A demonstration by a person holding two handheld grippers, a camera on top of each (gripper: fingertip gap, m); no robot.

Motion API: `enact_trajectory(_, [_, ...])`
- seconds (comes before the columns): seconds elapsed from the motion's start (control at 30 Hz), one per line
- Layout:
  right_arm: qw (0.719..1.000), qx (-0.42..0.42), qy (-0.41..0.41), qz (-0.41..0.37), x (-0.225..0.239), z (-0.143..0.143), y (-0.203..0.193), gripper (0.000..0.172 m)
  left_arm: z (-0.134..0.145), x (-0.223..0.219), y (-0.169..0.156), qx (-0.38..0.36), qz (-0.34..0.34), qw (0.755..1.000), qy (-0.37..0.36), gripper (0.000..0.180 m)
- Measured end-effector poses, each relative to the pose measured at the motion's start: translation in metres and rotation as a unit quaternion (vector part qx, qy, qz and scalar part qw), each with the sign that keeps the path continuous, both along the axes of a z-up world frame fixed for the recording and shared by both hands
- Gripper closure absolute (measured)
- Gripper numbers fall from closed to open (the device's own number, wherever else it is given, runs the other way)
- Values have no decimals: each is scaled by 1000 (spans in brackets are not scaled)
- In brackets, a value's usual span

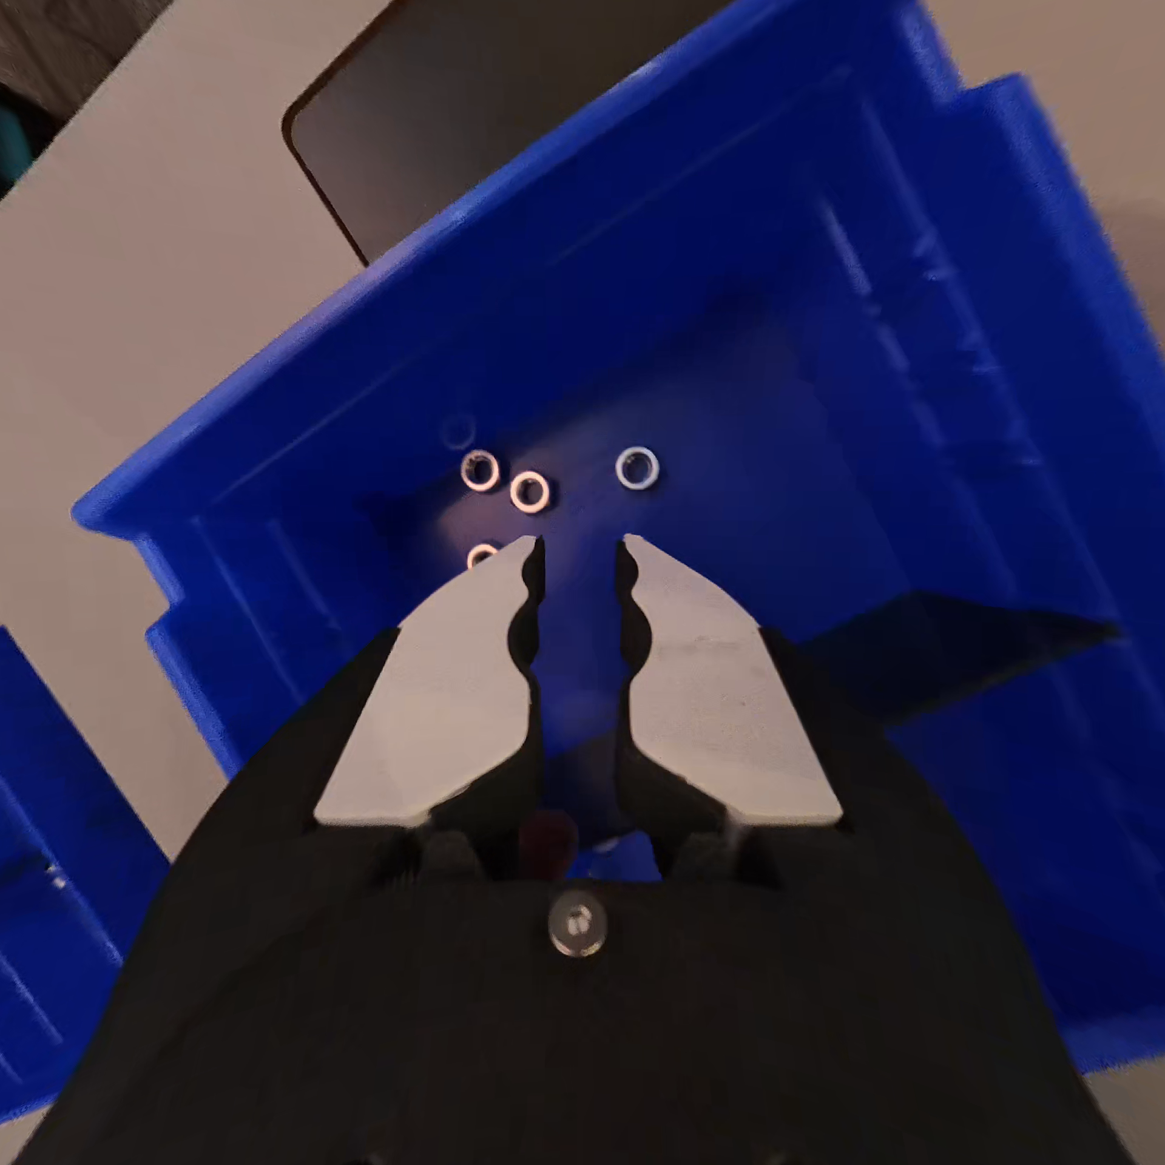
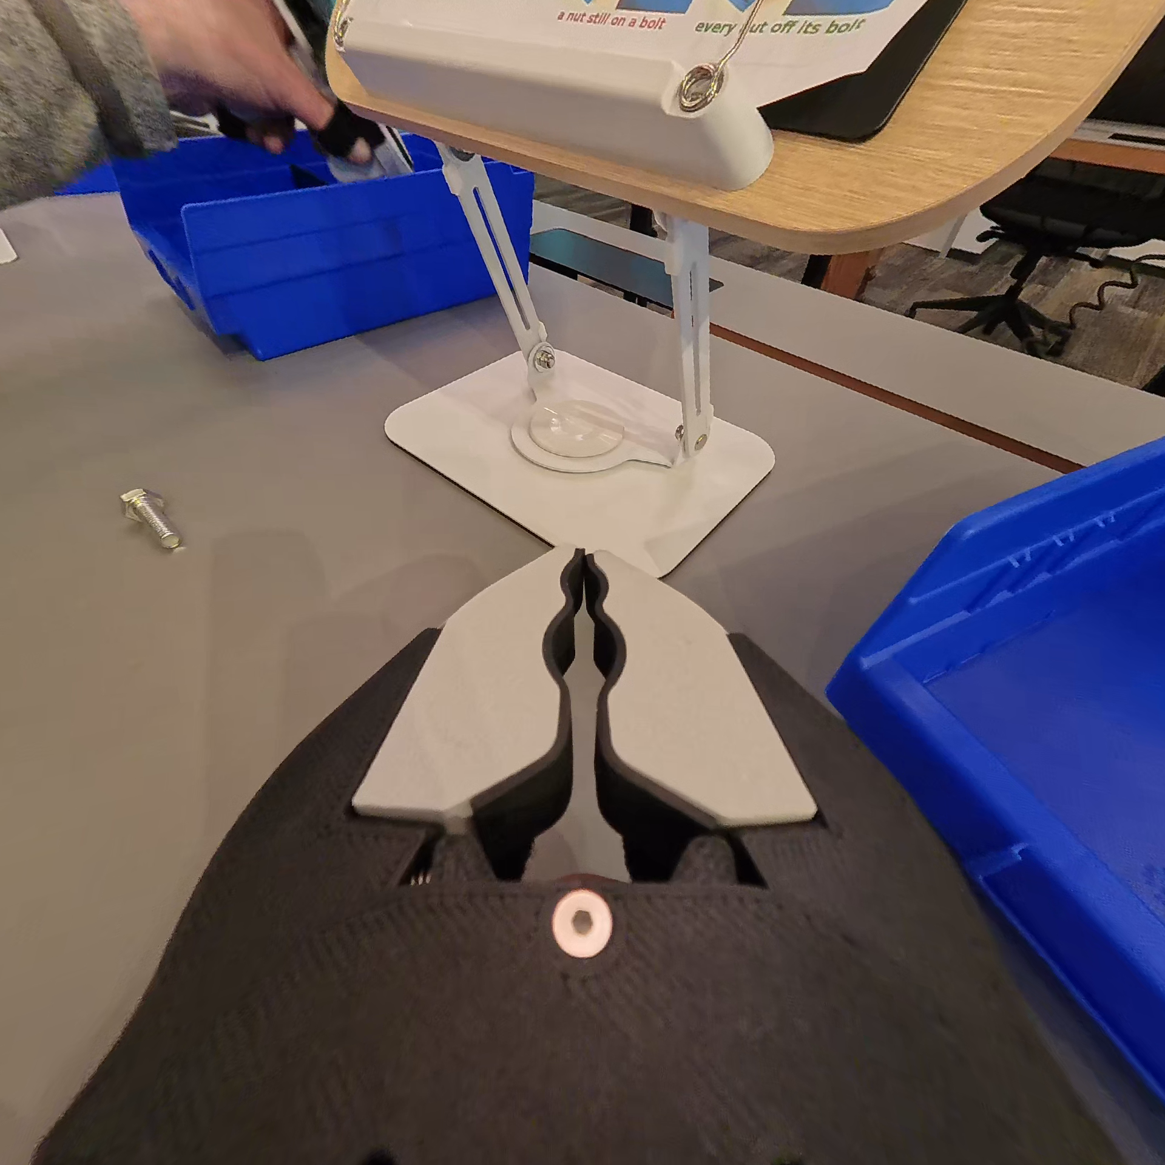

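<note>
My left gripper (image 1: 580, 545) hangs open over the inside of a blue bin (image 1: 693, 252), with nothing between its pads. Several small metal nuts lie on the bin floor just ahead of the tips: two close together (image 1: 529, 491), one to the right (image 1: 637, 468), and one partly hidden by the left finger (image 1: 480, 555). My right gripper (image 2: 583, 555) is shut, tips touching with nothing between them, low over the grey table (image 2: 252, 630) by the corner of a white stand base (image 2: 580, 454). A silver bolt (image 2: 151, 517) lies on the table to its left.
The white stand carries a tilted wooden board (image 2: 819, 189) with a printed sheet and a tablet. A second blue bin (image 2: 1040, 693) sits close on the right. In the right wrist view a person's hand (image 2: 239, 69) holds the other gripper over the far blue bin (image 2: 328, 252).
</note>
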State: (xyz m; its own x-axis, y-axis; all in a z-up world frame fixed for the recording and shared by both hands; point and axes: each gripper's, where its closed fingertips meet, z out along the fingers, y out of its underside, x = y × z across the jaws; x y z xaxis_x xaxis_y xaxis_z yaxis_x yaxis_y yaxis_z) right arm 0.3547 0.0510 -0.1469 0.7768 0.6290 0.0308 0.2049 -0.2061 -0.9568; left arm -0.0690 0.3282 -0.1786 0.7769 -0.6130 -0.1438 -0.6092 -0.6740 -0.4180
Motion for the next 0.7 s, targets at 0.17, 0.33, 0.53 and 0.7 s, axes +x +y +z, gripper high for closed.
enact_trajectory(0.17, [1000,0,5,6,-2,1,-1,172,-26,-8,17,-34,20,999,33,162])
enact_trajectory(0.33, [1000,1,11,10,-2,3,-2,172,-38,-8,23,-73,30,995,56,161])
enact_trajectory(0.53, [1000,0,13,10,-2,4,-2,172,-45,-13,34,-94,28,992,84,157])
enact_trajectory(0.7, [1000,-1,13,11,-2,3,-2,172,-53,-10,33,-116,8,991,72,155])
